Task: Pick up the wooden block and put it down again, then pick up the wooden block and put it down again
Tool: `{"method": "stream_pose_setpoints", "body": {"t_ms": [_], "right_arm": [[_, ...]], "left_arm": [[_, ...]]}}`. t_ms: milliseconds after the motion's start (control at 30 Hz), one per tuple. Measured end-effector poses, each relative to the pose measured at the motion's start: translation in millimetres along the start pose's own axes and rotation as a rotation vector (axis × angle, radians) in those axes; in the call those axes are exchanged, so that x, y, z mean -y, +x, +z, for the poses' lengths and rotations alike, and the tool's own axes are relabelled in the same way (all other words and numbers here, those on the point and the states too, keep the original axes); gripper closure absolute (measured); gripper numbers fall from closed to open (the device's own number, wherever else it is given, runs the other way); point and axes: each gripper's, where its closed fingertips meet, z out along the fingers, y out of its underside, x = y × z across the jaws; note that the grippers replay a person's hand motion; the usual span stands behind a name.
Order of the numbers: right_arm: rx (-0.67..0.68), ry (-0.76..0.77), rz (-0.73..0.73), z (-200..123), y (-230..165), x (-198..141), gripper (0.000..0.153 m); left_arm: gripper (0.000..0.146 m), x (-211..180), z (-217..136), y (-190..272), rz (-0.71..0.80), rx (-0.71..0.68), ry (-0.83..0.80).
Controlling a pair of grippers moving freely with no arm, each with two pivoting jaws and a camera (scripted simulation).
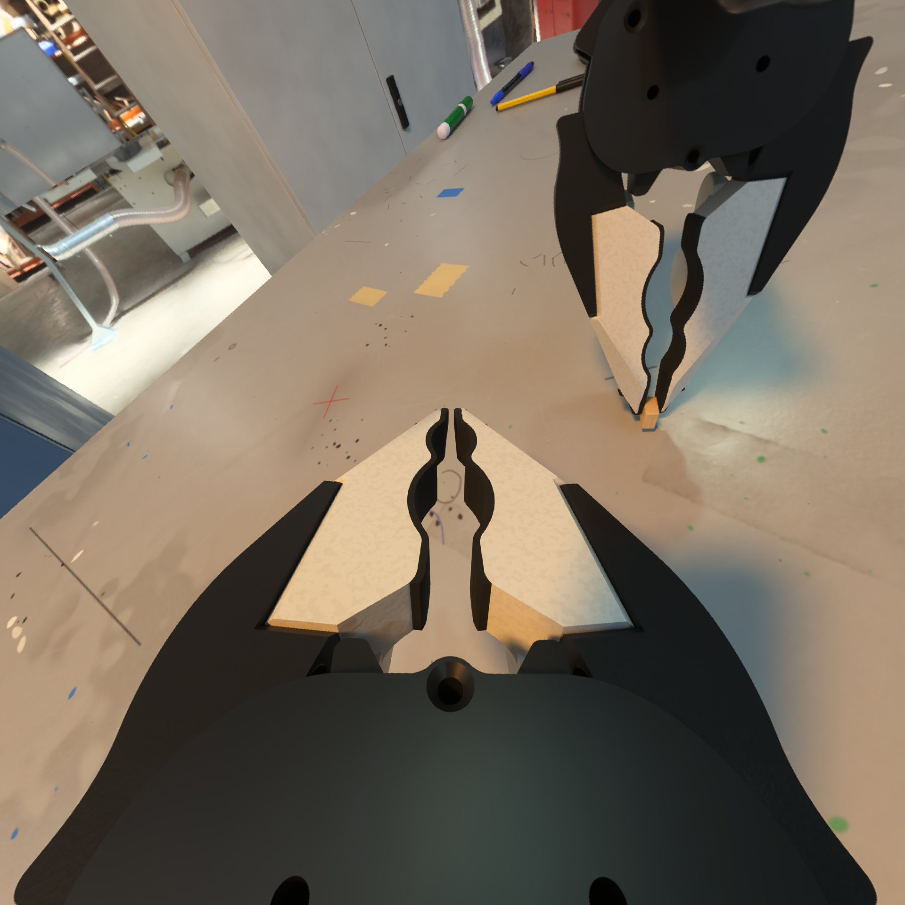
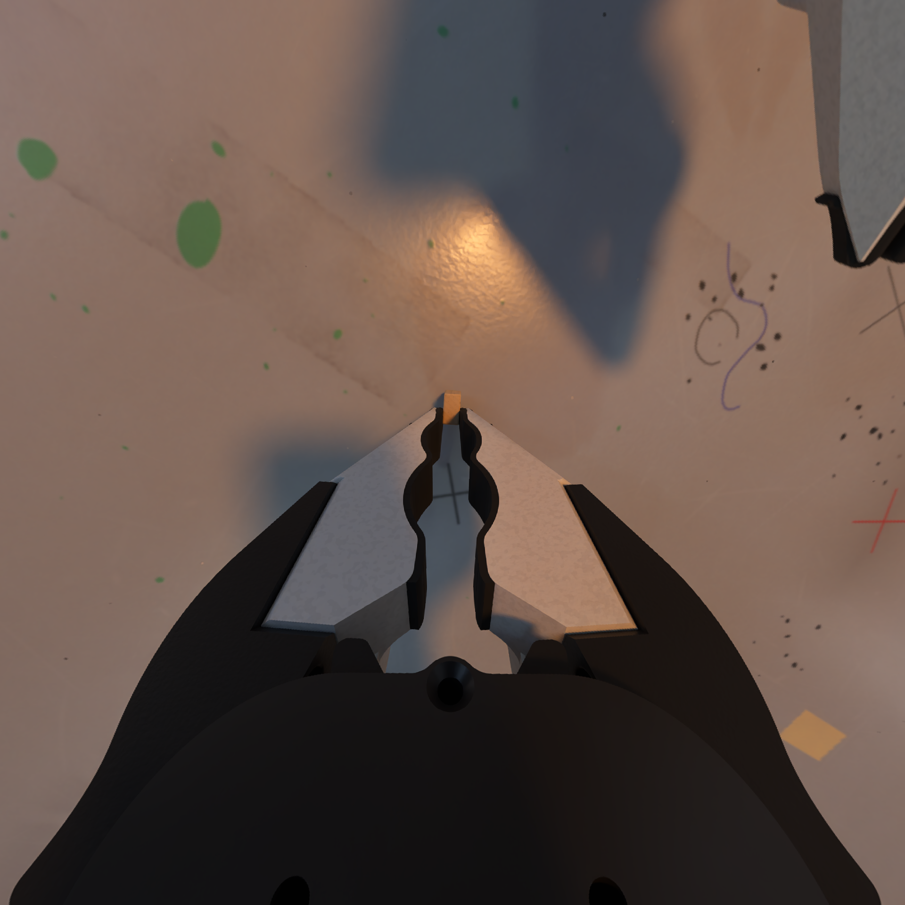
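The wooden block is small and light tan. It sits pinched between the tips of my right gripper, which points steeply down at the table. In the left wrist view the right gripper stands at the upper right with the block at its tips, at or just above the table surface; I cannot tell whether it touches. My left gripper is shut and empty, low over the table to the left of the block. One of its fingers shows at the top right of the right wrist view.
The grey-brown table is marked with paint spots and pen lines. A green marker, a blue marker and a yellow pen lie at its far end. The table edge runs along the left, with grey cabinets beyond.
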Motion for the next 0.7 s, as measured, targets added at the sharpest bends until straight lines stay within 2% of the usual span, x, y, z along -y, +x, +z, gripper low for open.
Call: {"method": "stream_pose_setpoints", "body": {"t_ms": [133, 433, 633, 700], "right_arm": [[-0.022, -0.029, -0.056, 4.0, 0.8, 0.6, 0.145], [0.035, -0.066, -0.04, 5.8, 0.1, 1.6, 0.146], [0.061, -0.099, -0.025, 6.3, -0.6, 1.8, 0.129], [0.092, -0.107, 0.004, 6.4, -0.5, 1.7, 0.129]], "left_arm": [[0.144, -0.2, 0.1, 0.1, 0.0, 0.0, 0.0], [0.144, 0.2, -0.4, -0.1, 0.001, -0.001, 0.001], [0.144, 0.7, -0.4, 0.3, 0.002, -0.001, 0.002], [0.144, 0.6, -0.3, 0.5, 0.002, -0.001, 0.001]]}}
